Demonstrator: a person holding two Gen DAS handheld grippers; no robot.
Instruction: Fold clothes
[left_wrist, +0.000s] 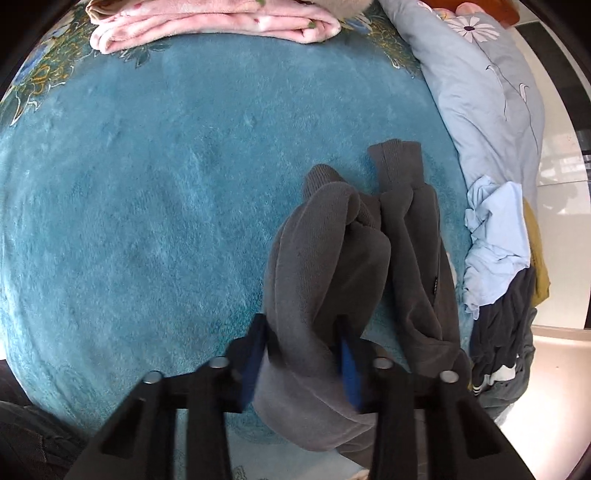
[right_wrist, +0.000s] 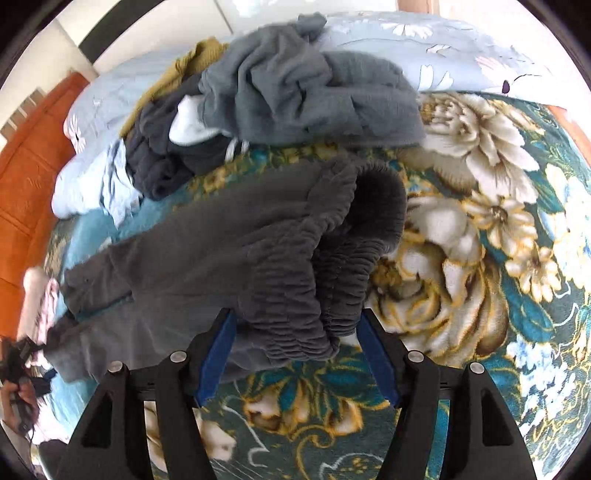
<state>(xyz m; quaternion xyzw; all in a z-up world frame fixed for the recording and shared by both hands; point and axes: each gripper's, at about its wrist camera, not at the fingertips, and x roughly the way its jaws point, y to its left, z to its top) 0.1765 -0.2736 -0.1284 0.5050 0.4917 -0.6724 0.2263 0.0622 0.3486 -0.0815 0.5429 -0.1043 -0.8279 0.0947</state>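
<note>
I see the grey sweatpants (left_wrist: 332, 258) on the teal blanket (left_wrist: 147, 184) — L gripper (left_wrist: 303, 343) pinches a leg; R gripper (right_wrist: 295, 332) wide apart, waistband (right_wrist: 332, 266) btwn fingers, grip unclear.

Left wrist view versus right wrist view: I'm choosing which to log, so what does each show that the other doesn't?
Only the left wrist view shows the ribbed leg cuffs and the folded pink blanket. Only the right wrist view shows the gathered elastic waistband and the blanket's large cream flower print. Both show the dark grey fleece trousers between each gripper's blue pads, the left gripper and the right gripper, the teal plush blanket, and the unfolded clothes pile.
</note>
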